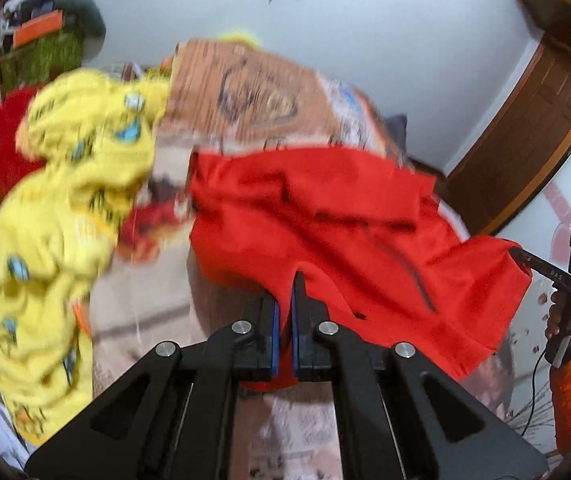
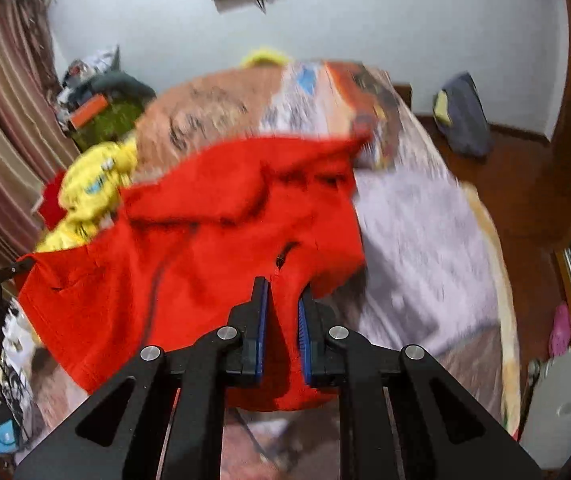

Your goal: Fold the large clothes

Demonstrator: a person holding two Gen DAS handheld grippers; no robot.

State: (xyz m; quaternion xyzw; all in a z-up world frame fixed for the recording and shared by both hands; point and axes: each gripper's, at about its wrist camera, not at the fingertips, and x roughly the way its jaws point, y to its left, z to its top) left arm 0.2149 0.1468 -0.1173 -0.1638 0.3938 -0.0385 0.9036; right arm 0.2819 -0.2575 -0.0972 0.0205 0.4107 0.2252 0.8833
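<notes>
Red garment was held stretched above the bed, a yellow garment heaped to its left. One edge was pinched by the left gripper, another by the right gripper, both fingers nearly closed.

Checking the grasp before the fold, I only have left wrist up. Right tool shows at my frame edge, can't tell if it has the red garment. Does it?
Observer: Yes. In the right wrist view the right tool is shut on the red garment, with cloth bunched between its blue pads.
Operator: What's right of the bed? It's cut off for me.
Observer: Wooden floor, with a dark grey bag against the far wall.
Operator: Anything else down there?
Observer: A pink item lies on the floor near the right edge of that view; it's too blurred to name.
</notes>
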